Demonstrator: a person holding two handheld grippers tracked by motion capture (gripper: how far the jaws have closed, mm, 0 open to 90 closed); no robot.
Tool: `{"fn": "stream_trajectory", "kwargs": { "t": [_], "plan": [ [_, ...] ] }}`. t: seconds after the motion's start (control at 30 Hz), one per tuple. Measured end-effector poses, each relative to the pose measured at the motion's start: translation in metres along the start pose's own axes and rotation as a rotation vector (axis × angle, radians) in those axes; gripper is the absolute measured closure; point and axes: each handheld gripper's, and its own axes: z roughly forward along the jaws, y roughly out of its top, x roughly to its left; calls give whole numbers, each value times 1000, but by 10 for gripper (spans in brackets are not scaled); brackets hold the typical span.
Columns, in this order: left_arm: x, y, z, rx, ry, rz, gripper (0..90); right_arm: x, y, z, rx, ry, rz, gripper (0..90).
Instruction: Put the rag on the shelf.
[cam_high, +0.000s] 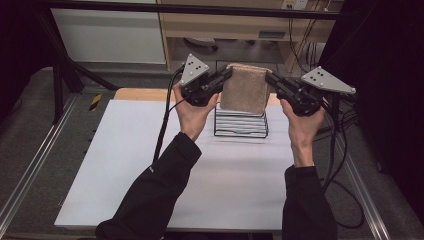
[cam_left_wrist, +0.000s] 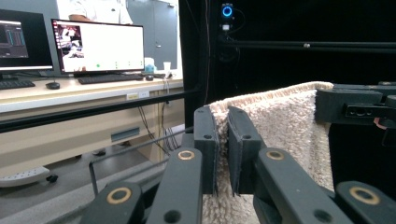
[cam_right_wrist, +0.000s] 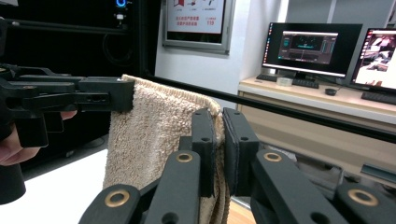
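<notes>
Both grippers, left (cam_high: 226, 76) and right (cam_high: 270, 79), pinch the towel's (cam_high: 245, 89) top corners above the wire rack (cam_high: 241, 125); keep it taut and level while lowering, I'd say.

A white rectangular tabletop (cam_high: 150, 165) sits over grey carpeted floor (cam_high: 30, 115), metal rails running along both sides. Beyond its far edge, a pale wooden desk (cam_left_wrist: 70, 93) carries lit computer monitors (cam_left_wrist: 98, 46) and a black keyboard (cam_left_wrist: 109, 78). Black curtain (cam_left_wrist: 289, 23) darkens one side; a framed wall poster (cam_right_wrist: 196, 21) hangs opposite.
</notes>
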Motion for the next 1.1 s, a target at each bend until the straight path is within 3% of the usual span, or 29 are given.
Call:
{"fn": "stream_trajectory", "kwargs": {
  "t": [0.23, 0.6, 0.9, 1.1],
  "plan": [
    [6, 14, 12, -16, 7, -7, 833, -8, 12, 8, -20, -13, -6, 841],
    [22, 34, 32, -25, 48, 18, 832, -24, 30, 30, -36, -25, -25, 841],
    [37, 36, 51, -18, 61, 8, 832, -38, 33, 51, -36, -31, -18, 841],
    [43, 33, 63, 1, 81, 23, 833, -48, 29, 65, -26, -40, -5, 841]
  ]
}}
